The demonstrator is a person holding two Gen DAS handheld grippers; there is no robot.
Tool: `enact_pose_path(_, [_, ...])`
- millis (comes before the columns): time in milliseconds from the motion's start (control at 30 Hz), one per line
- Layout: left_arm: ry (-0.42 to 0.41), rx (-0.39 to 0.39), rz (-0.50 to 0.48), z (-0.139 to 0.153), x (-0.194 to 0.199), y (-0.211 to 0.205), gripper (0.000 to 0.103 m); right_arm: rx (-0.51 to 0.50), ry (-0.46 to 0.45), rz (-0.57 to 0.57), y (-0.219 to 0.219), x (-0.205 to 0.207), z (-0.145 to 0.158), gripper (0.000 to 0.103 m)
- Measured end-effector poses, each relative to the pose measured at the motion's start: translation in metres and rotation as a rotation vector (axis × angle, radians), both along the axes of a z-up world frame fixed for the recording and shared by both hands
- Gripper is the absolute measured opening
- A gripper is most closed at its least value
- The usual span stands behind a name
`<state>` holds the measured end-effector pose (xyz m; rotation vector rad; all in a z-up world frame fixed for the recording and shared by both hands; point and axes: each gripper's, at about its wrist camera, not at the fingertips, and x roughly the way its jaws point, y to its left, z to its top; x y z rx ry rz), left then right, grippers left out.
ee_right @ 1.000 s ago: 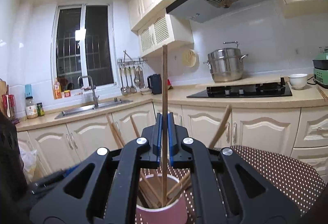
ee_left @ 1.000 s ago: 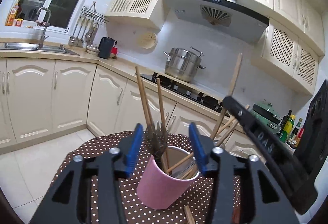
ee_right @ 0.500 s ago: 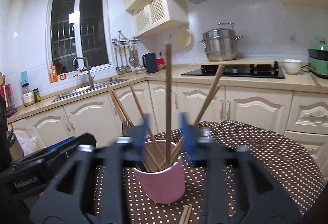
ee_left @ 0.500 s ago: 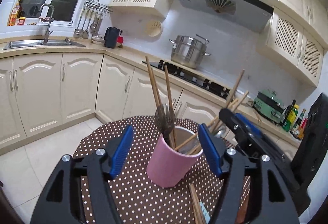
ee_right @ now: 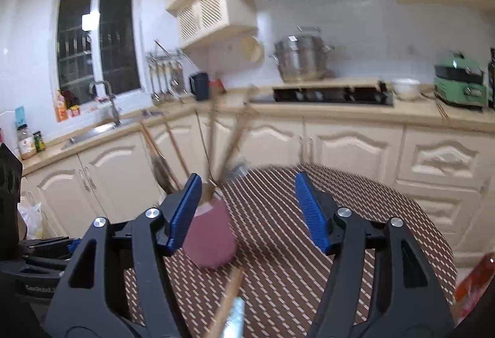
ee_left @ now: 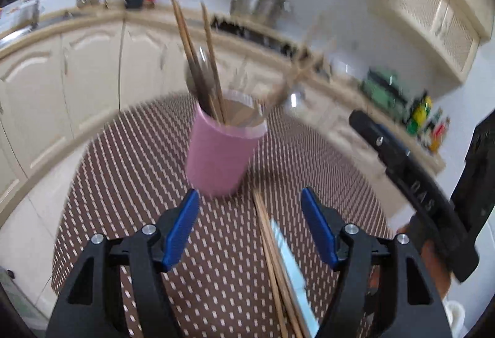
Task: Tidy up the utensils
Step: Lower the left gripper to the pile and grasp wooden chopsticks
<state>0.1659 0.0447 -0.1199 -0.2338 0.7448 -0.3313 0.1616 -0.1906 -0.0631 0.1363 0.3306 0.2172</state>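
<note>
The right hand-held gripper (ee_right: 244, 211) has let go of the chopstick that it held upright over the pink cup (ee_left: 224, 149) a second ago. Its blue jaws are opening now and nothing is between them; the cup stands just behind its left jaw. That chopstick now leans among the other chopsticks in the cup (ee_left: 198, 59), so one more utensil is sorted.

The left hand-held gripper (ee_left: 249, 223) has also moved. Before, its jaws stood on both sides of the cup; now it is drawn back toward the near side and tilted down at the desk (ee_left: 123, 183), which has a brown cloth with white dots. Its jaws stand wide apart and hold nothing.

The cup stands upright near the middle of the desk, with its sticks fanning out to the left and right. Both views are blurred, so I cannot count them.

Between the jaws of the left hand-held gripper, on the near side of the cup, loose chopsticks (ee_left: 272, 260) lie on the cloth, and a pale blue flat thing (ee_left: 290, 260) lies just beside them on the right. I cannot tell what it is. These things are not in the cup, so the task seems not finished. I think the next step is to pick one of these loose chopsticks.
</note>
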Motion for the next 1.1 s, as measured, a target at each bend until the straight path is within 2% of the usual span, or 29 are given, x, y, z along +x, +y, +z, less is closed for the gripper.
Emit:
enact_pose_path(100, [0.098, 0.070, -0.042, -0.018, 0.003, -0.019, 0.067, -0.019, 0.098, -0.017, -0.014, 0.002, -0.015, 0.067])
enact_pose_path(233, [0.189, 0.085, -0.080, -0.035, 0.007, -0.037, 0.067, -0.018, 0.228, -0.019, -0.029, 0.004, -0.038, 0.067])
enact_pose_path(400, [0.232, 0.148, -0.120, -0.045, 0.009, -0.061, 0.067, -0.008, 0.310, -0.022, -0.043, -0.001, -0.056, 0.068])
enact_pose_path(467, [0.250, 0.169, -0.159, -0.049, 0.009, -0.074, 0.051, -0.010, 0.328, -0.025, -0.049, -0.004, -0.059, 0.068])
enact_pose_path(600, [0.289, 0.214, -0.183, -0.063, 0.011, -0.088, 0.036, 0.006, 0.347, -0.025, -0.060, -0.009, -0.062, 0.069])
enact_pose_path(667, [0.301, 0.243, -0.180, -0.069, 0.012, -0.093, 0.021, 0.006, 0.353, -0.024, -0.064, -0.012, -0.064, 0.069])
enact_pose_path(733, [0.298, 0.265, -0.170, -0.071, 0.013, -0.097, 0.015, 0.010, 0.361, -0.025, -0.067, -0.012, -0.065, 0.069])
enact_pose_path(833, [0.306, 0.242, -0.171, -0.072, 0.015, -0.096, 0.013, 0.028, 0.374, -0.026, -0.071, -0.010, -0.067, 0.069])
enact_pose_path(933, [0.305, 0.213, -0.171, -0.071, 0.015, -0.090, 0.007, 0.034, 0.386, -0.022, -0.071, -0.007, -0.069, 0.069])
enact_pose_path(1100, [0.310, 0.165, -0.163, -0.068, 0.013, -0.075, 0.005, 0.031, 0.399, -0.003, -0.064, -0.007, -0.071, 0.069])
